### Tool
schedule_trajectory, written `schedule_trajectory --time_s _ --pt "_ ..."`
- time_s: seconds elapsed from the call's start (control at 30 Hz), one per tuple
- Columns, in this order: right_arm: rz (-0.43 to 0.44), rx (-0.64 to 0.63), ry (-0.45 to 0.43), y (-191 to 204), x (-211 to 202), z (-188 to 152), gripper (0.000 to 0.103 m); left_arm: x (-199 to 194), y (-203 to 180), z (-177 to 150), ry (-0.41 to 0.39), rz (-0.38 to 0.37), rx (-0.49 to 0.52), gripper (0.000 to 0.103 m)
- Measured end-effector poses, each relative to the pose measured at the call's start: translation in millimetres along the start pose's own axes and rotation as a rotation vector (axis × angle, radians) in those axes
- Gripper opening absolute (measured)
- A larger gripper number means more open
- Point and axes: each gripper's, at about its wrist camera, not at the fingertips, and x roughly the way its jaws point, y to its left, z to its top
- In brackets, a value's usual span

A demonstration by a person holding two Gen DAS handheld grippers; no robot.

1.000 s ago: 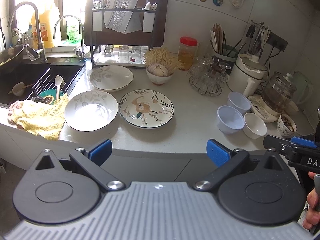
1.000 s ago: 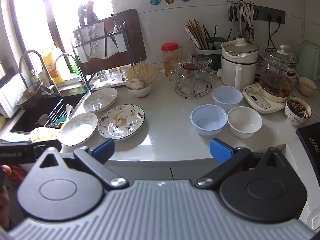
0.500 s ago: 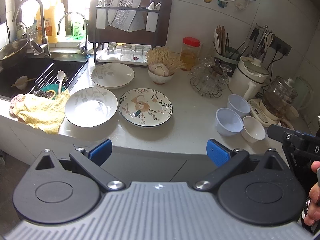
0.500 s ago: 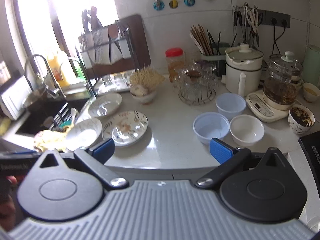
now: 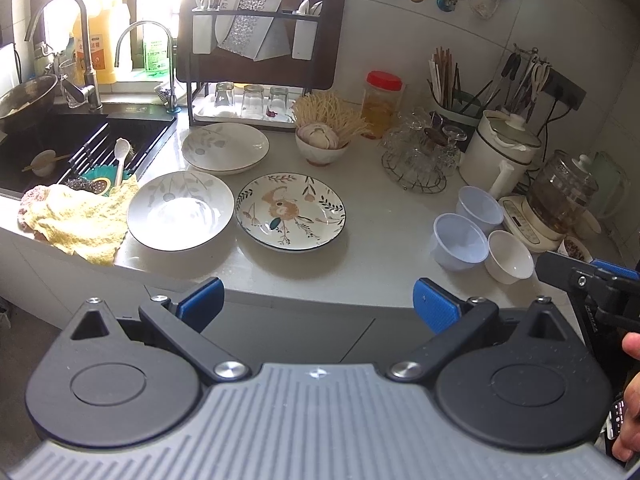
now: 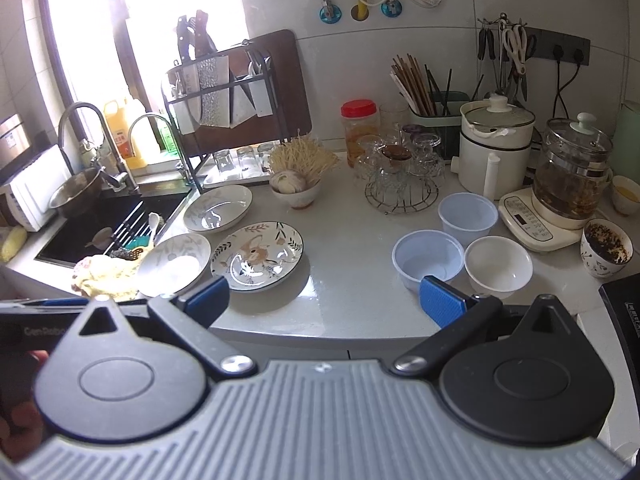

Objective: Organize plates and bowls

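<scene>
While both sets of jaws are hanging spread and empty short of the bench (image 5: pixel 360 272), three plates are lying at centre left and three bowls at lower right. Glazed rims could slip from the left gripper (image 5: pixel 316 304). Only the right gripper (image 6: pixel 324 300) is showing the speckled cup (image 6: pixel 606 248).

Three plates (image 5: pixel 290 210) lie on the bench (image 5: pixel 376 256) toward its left end beside the sink (image 5: pixel 60 140); three bowls (image 5: pixel 460 242) cluster toward the right end.
</scene>
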Motion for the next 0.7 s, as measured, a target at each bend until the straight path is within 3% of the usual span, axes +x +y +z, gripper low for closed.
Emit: schedule_trajectory --time_s 0.47,0.7 --pt "0.028 0.051 0.057 3 12 -13 0.103 12 11 2 0.022 0.004 0.013 0.102" --pt "0.032 0.097 0.033 10 13 -14 0.103 17 21 6 0.043 -0.022 0.027 0.102"
